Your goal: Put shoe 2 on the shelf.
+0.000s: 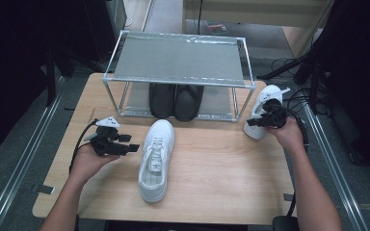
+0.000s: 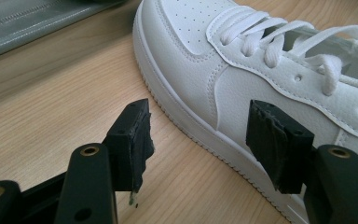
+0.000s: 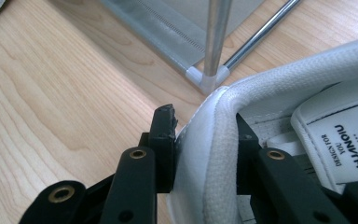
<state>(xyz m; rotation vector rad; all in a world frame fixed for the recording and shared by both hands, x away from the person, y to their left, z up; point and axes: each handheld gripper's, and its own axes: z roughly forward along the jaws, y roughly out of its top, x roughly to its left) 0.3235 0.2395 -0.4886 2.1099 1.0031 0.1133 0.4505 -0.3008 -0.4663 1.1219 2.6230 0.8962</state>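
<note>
White sneaker, a second white sneaker, black shoes, grey rack, light wood-grain table.

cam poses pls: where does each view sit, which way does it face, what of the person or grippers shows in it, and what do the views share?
High view: above the person's side, facing forward and down on the table; both forearms, left gripper, right gripper.
Left gripper view: on the left gripper, open jaws facing the middle white shoe.
Right gripper view: on the right gripper, jaws clamping the right white shoe at its collar.
Shared: rack, wooden tabletop.
</note>
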